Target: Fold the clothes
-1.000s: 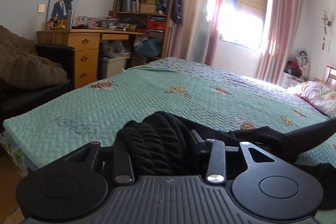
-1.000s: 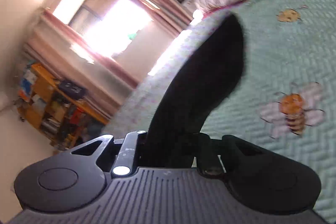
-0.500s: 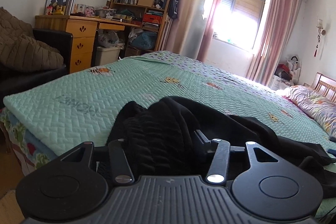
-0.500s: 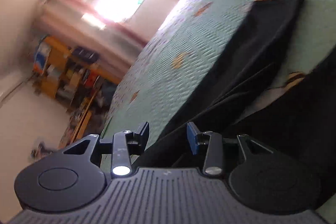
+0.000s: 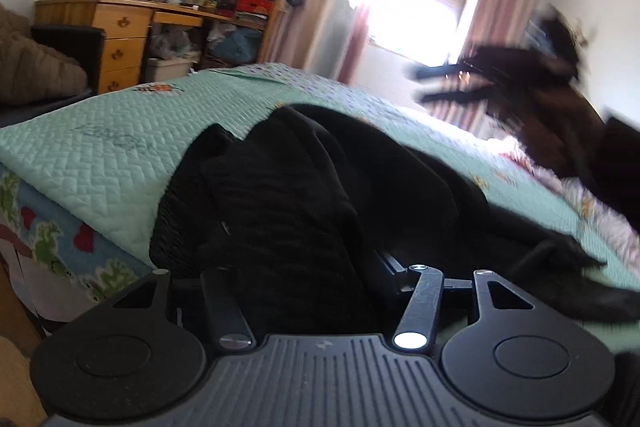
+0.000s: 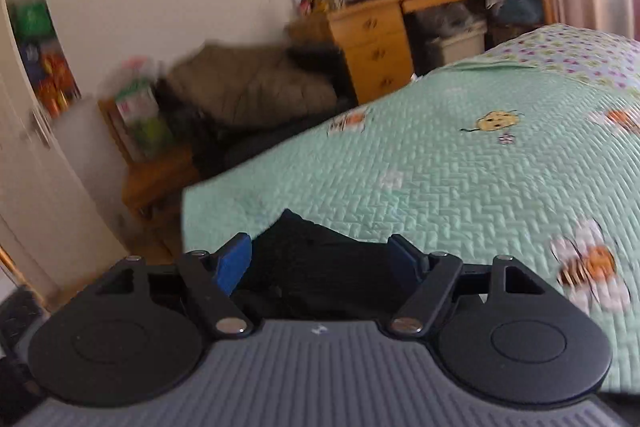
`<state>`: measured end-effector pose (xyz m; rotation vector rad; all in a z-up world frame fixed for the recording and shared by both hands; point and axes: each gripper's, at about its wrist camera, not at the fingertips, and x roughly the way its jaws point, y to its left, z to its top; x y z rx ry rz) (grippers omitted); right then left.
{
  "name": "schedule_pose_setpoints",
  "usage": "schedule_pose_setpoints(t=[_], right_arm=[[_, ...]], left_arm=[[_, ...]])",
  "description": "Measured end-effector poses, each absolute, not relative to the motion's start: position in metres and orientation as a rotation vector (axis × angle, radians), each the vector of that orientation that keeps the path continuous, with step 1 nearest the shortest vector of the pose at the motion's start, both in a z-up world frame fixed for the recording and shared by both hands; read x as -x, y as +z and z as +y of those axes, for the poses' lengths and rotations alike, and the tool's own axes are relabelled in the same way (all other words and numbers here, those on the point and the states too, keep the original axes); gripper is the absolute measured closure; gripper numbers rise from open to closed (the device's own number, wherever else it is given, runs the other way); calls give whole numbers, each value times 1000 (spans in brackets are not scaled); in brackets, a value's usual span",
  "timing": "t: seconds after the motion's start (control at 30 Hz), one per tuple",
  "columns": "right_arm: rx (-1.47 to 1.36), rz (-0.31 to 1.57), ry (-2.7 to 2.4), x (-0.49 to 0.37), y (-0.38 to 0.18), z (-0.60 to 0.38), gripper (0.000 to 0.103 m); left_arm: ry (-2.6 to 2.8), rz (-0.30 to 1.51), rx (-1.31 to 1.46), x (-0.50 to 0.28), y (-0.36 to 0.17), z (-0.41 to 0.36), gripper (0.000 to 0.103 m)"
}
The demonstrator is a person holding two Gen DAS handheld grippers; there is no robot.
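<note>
Black garment [image 5: 304, 187] bunched between opening left claw [image 5: 296, 271], loose between opening right claw [image 6: 320, 259]

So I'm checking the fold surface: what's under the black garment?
The black garment lies on the mint quilted bedspread, spilling over its near edge. Anything beneath the heap itself is covered.

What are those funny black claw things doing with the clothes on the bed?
A person holds a gripper in each hand, folding a black garment on the green bedspread. The left gripper has a bunch of the cloth between its opening jaws. The right gripper is opening too, with a corner of black cloth lying between its blue pads.
</note>
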<state>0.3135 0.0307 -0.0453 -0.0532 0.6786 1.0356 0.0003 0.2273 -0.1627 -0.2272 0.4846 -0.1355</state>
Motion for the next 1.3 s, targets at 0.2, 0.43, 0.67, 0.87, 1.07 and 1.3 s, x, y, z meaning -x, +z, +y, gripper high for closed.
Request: schedule_pose_setpoints(t=[0.2,0.43,0.67,0.87,1.07,1.3], right_arm=[[525,676,926,-280,-67,189,27],[847,654,689,-263,-122,265,27],[577,821,630,-289,-111,265,28],[645,871,565,-295,-131,278,30],[553,883,578,-290,-123,271,77],[379,949,591,-299,-114,251,77]], left_arm=[[-253,553,117,8,-184,201,41],[-269,521,120,7,-190,201,39],[-261,491,102,13,-186,196,39],[-260,473,118,14,-185,196,38],[-230,455,139,19,-182,203,36],[-247,437,137,21,-180,205,33]])
